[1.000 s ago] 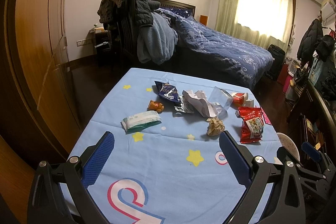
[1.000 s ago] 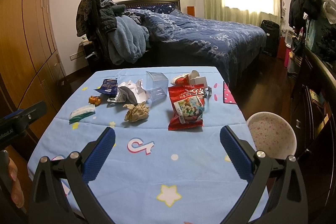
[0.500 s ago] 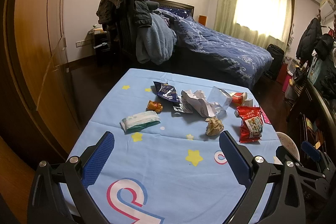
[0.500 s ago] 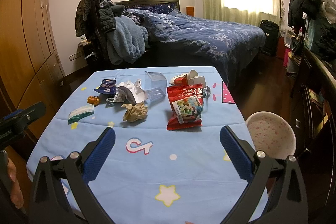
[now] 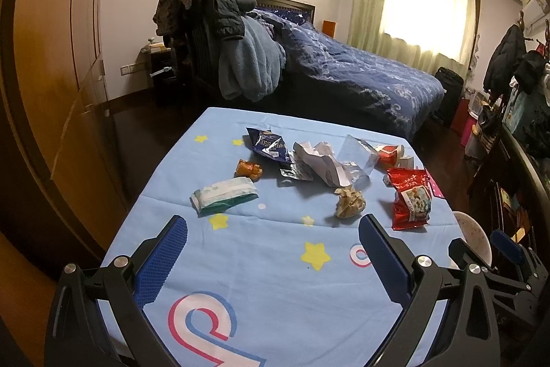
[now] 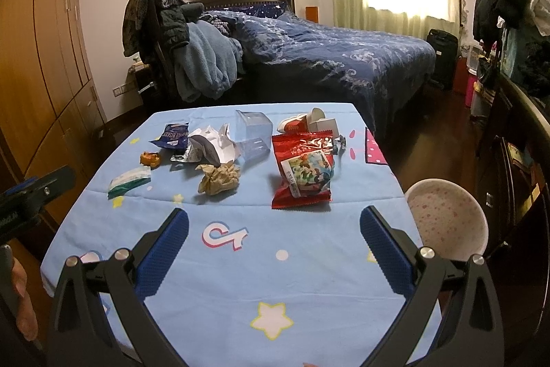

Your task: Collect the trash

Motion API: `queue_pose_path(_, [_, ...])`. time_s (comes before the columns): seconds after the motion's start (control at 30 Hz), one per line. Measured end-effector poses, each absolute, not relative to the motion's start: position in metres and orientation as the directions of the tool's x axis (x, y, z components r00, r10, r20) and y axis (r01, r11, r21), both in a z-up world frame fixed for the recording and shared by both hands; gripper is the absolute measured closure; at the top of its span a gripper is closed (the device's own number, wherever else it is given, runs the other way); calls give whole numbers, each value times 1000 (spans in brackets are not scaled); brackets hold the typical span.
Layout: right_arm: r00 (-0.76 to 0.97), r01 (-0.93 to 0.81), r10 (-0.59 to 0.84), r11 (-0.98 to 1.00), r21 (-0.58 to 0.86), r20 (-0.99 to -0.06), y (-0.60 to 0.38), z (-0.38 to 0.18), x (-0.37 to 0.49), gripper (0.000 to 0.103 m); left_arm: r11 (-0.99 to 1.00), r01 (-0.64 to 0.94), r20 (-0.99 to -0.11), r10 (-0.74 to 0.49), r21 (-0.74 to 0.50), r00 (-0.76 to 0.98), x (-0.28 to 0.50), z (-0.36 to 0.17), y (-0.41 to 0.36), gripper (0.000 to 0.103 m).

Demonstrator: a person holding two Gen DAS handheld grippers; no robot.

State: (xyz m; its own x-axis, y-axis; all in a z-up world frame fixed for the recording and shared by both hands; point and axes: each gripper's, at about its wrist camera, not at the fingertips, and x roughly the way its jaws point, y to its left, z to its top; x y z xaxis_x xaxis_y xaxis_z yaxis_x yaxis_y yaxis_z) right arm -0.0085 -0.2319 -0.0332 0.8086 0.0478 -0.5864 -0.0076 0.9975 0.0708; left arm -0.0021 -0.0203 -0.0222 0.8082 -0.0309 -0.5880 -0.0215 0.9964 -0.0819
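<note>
Trash lies scattered across the far half of a table with a light blue star-print cloth (image 5: 275, 263): a red snack bag (image 6: 304, 167), a crumpled brown paper ball (image 6: 220, 179), torn white paper (image 6: 213, 147), a clear plastic box (image 6: 254, 133), a dark blue wrapper (image 5: 270, 145), a small orange wrapper (image 5: 248, 168) and a white-and-green tissue pack (image 5: 223, 195). My left gripper (image 5: 273, 231) hovers open over the near left of the table, holding nothing. Over the near right side, my right gripper (image 6: 274, 222) is open too, short of the red bag.
A white speckled bin (image 6: 447, 219) stands on the floor just off the table's right edge. A bed with a blue quilt (image 6: 326, 57) and a chair piled with clothes (image 6: 165, 33) lie beyond the table. Wooden wardrobes (image 5: 51, 92) line the left.
Both views have drifted slightly; the trash sits a touch further from the fingers. Nothing on the table has moved and both grippers stay open.
</note>
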Motion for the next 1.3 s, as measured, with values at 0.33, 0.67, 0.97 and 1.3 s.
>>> queue_pose_path(0.33, [800, -8, 45, 998, 64, -598, -235, -41, 5, 3, 996, -29, -621, -27, -81, 784, 14, -31, -13, 4])
queue_pose_path(0.67, [793, -7, 35, 999, 48, -609, -237, -46, 16, 3, 997, -28, -641, -25, -72, 767, 33, -38, -9, 4])
queue_pose_path(0.97, [787, -2, 25, 999, 39, -617, -244, -49, 25, 3, 995, -33, -672, -36, -90, 740, 54, -46, 5, 4])
queue_pose_path(1.3, [777, -8, 37, 999, 49, -628, -248, -54, 34, 3, 998, -48, -671, 4, -48, 741, 68, -47, 0, 4])
